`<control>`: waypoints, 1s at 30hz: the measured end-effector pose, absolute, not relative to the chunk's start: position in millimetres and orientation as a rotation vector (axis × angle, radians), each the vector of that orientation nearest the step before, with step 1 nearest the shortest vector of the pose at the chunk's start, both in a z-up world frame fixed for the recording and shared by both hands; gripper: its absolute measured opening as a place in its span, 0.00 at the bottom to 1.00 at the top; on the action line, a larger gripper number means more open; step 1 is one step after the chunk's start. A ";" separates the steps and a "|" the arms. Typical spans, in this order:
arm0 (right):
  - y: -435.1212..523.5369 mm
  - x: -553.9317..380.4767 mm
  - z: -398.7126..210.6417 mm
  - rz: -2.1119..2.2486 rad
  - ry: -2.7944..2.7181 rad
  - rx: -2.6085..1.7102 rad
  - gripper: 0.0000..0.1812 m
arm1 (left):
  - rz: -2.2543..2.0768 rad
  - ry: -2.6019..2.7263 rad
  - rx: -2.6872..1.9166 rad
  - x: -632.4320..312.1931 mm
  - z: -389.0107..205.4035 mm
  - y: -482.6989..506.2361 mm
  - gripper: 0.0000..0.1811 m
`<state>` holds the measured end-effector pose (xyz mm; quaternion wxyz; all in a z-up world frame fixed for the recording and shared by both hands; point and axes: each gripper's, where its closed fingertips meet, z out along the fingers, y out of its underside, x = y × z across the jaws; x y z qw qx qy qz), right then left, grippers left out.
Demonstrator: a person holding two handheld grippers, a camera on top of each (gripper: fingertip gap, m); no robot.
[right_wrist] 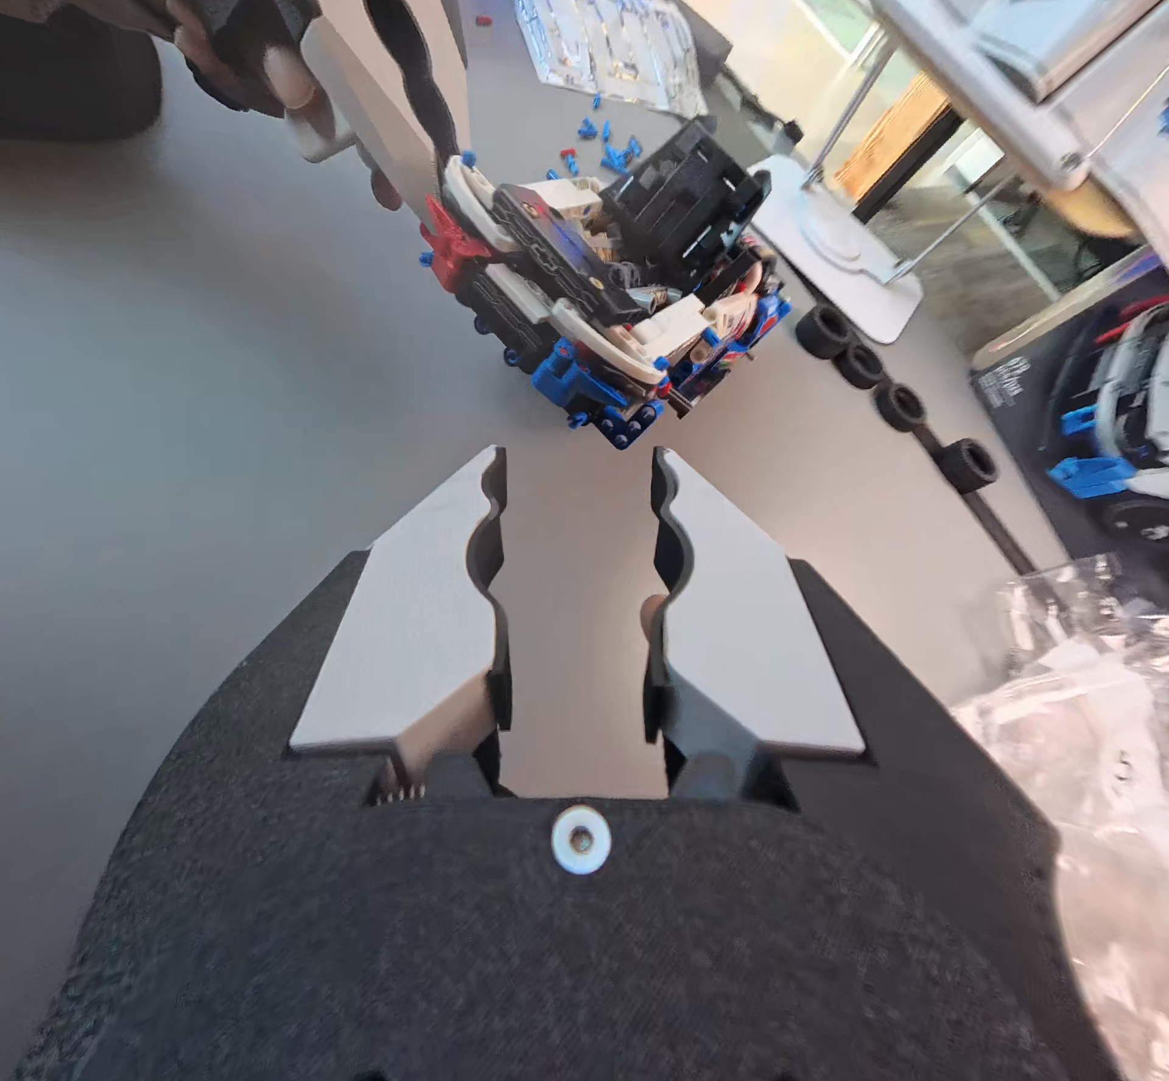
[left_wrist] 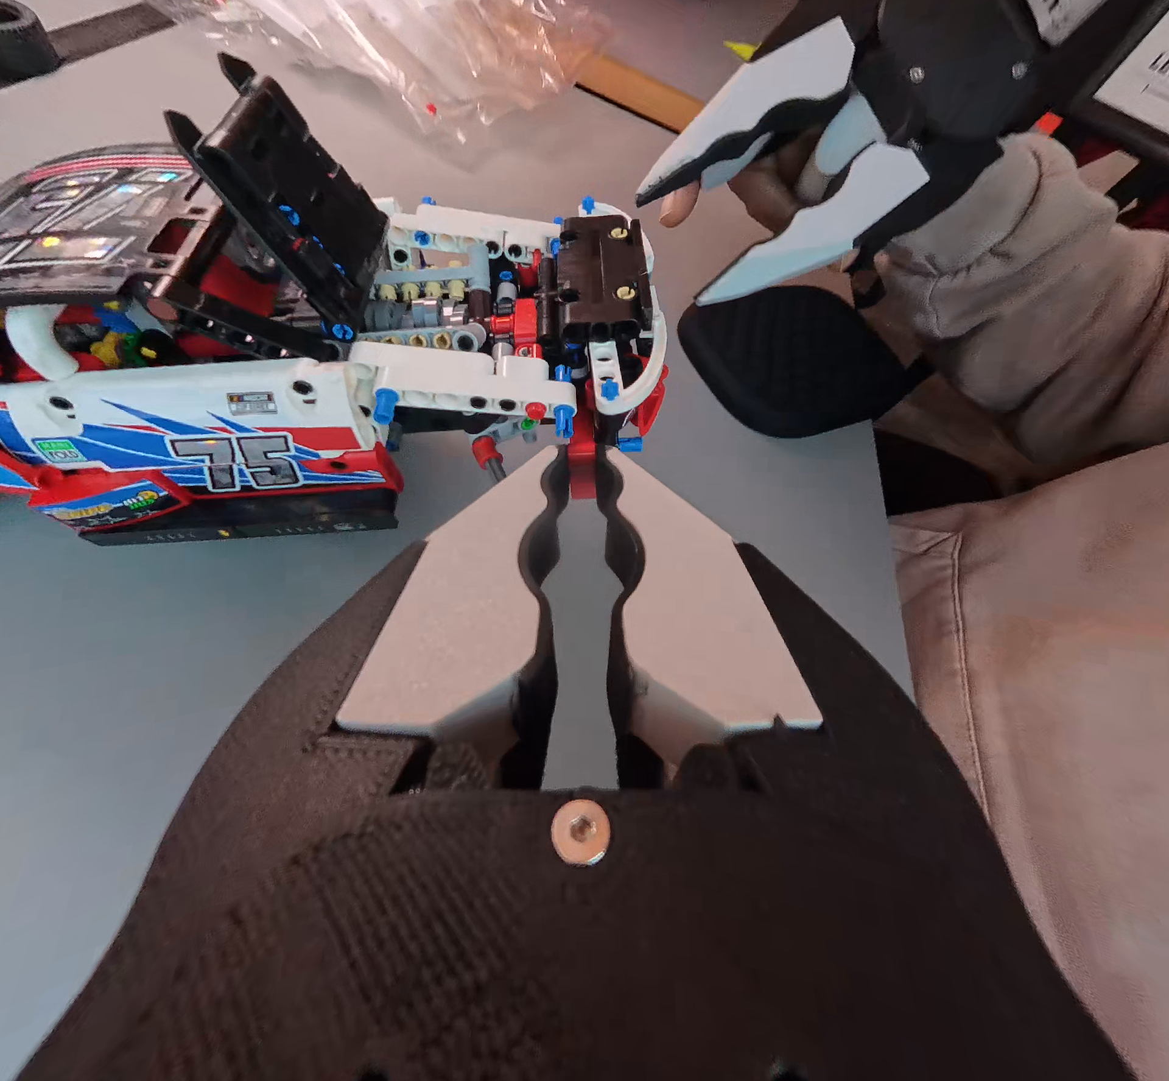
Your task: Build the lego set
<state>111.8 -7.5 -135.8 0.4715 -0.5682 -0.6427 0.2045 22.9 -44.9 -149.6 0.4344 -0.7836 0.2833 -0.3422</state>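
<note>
A half-built Lego race car (left_wrist: 265, 367) in white, red and blue lies on the grey table, its black hood panel (left_wrist: 278, 196) tilted up over the open front frame. My left gripper (left_wrist: 581, 456) is shut on a red piece (left_wrist: 582, 471) at the car's front corner. In the right wrist view the car (right_wrist: 607, 291) sits ahead, with the left gripper (right_wrist: 443, 165) on its red front piece (right_wrist: 452, 247). My right gripper (right_wrist: 579, 456) is open and empty, held above the table just short of the car's blue corner (right_wrist: 569, 380). It also shows in the left wrist view (left_wrist: 677, 241).
Clear plastic bags (left_wrist: 379, 19) lie behind the car. Several black tyres (right_wrist: 885, 380) stand in a row to the right, next to the set's box (right_wrist: 1100, 418). Loose blue pins (right_wrist: 601, 146) and a foil sheet (right_wrist: 607, 32) lie beyond the car. More plastic bags (right_wrist: 1075, 734) lie at near right.
</note>
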 end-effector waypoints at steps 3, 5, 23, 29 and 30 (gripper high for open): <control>-14.8 107.0 -117.0 0.363 -1.564 -1.260 0.27 | -0.884 0.680 -1.913 22.7 -129.0 -39.6 0.03; -14.4 101.4 -105.2 0.273 -1.557 -1.181 0.29 | -0.922 0.655 -1.887 21.4 -115.8 -36.9 0.03; -5.9 37.5 -65.6 0.014 -1.742 -0.822 0.41 | -1.075 0.596 -1.746 9.8 -67.8 -40.6 0.03; -19.2 26.9 -67.5 -0.035 -1.823 -0.750 0.36 | -1.079 0.630 -1.735 15.7 -68.6 -47.0 0.03; -21.0 26.0 -68.8 -0.038 -1.840 -0.744 0.36 | -1.078 0.634 -1.733 16.1 -68.3 -47.6 0.03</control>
